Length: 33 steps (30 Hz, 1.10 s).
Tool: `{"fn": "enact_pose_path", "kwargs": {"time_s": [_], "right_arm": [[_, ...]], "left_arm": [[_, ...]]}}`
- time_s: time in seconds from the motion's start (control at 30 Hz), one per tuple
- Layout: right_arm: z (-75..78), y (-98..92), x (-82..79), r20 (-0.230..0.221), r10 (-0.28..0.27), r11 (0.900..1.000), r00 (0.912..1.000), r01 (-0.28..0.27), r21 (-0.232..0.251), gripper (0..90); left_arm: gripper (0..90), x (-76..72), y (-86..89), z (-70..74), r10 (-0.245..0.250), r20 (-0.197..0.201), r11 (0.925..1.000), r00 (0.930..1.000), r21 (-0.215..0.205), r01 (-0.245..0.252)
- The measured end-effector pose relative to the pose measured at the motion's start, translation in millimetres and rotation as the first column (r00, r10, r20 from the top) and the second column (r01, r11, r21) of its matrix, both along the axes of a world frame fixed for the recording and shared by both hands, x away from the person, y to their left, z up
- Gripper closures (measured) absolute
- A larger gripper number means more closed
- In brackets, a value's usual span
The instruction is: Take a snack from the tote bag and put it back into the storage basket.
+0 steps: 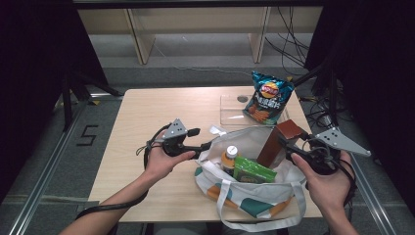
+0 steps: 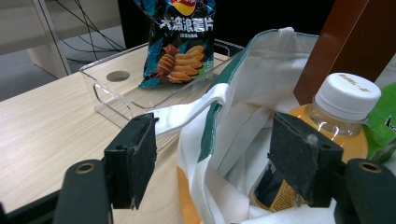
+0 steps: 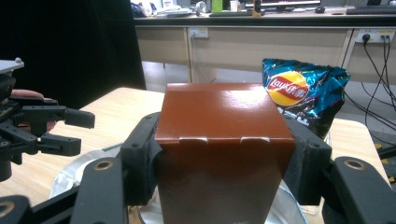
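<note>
1. Holding the brown carton [image 3: 219,140] is the right gripper [image 1: 293,147], its jaws clamped on both side walls; the carton's long axis is tilted, its lower end inside the tote bag [image 1: 254,196] mouth, at ten o'clock from that hand.
2. The left gripper [image 2: 215,163] is seen with released jaws straddling the bag's rim (nothing pinched), at nine o'clock of the bag.
3. An orange drink bottle [image 1: 229,159] and a green packet [image 1: 252,172] already lie inside.
4. On the wooden table [image 1: 161,107], a chips bag [image 1: 268,98] leans in a clear tray [image 1: 232,115] at twelve o'clock.
</note>
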State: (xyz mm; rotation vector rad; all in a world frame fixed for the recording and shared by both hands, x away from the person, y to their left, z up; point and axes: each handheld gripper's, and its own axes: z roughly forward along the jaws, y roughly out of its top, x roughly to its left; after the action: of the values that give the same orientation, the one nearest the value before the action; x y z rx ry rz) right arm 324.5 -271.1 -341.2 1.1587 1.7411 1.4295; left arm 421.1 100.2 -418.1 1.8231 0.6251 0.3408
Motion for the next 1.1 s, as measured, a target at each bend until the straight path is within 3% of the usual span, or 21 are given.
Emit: {"fn": "enact_pose_path", "kwargs": {"time_s": [0.2, 0.53, 0.57, 0.67, 0.77, 0.97, 1.1], "right_arm": [[6.0, -0.1, -0.4, -0.009, -0.011, 1.0, 0.9999, 0.011, 0.021, 39.5], [17.2, -2.4, 2.4, 0.037, -0.011, 1.0, 0.9993, 0.011, 0.016, 39.5], [17.8, -1.3, 1.7, 0.022, -0.015, 0.999, 0.9997, 0.014, 0.036, 39.5], [19.5, -3.5, 3.2, 0.041, -0.01, 1.0, 0.9991, 0.009, 0.018, 39.5], [21.1, -2.6, 2.6, 0.028, -0.018, 0.999, 0.9995, 0.017, 0.032, 39.6], [27.3, -3.2, 4.6, 0.057, -0.015, 1.0, 0.9982, 0.013, 0.023, 39.5], [31.9, -2.2, 4.7, 0.053, -0.016, 0.999, 0.9985, 0.015, 0.035, 39.5]], "left_arm": [[31.4, 0.0, 0.6, 0.6, 0.003, 0.002, 1.0, 1.0, 0.0, -0.003], [31.4, 1.0, 0.3, -0.1, -0.011, 0.014, 0.9999, 0.9998, 0.005, 0.011], [31.4, 0.5, 0.2, -0.2, -0.006, 0.008, 1.0, 1.0, 0.001, 0.006], [31.4, 0.7, 0.4, -0.2, -0.002, 0.006, 1.0, 1.0, -0.003, 0.002], [31.4, 0.6, 0.3, -0.3, -0.004, 0.005, 1.0, 1.0, -0.001, 0.004], [31.4, -0.4, 0.5, 0.3, 0.002, 0.001, 1.0, 1.0, 0.0, -0.002], [31.4, -0.1, 0.5, 0.1, 0.001, 0.001, 1.0, 1.0, -0.001, -0.001]]}}
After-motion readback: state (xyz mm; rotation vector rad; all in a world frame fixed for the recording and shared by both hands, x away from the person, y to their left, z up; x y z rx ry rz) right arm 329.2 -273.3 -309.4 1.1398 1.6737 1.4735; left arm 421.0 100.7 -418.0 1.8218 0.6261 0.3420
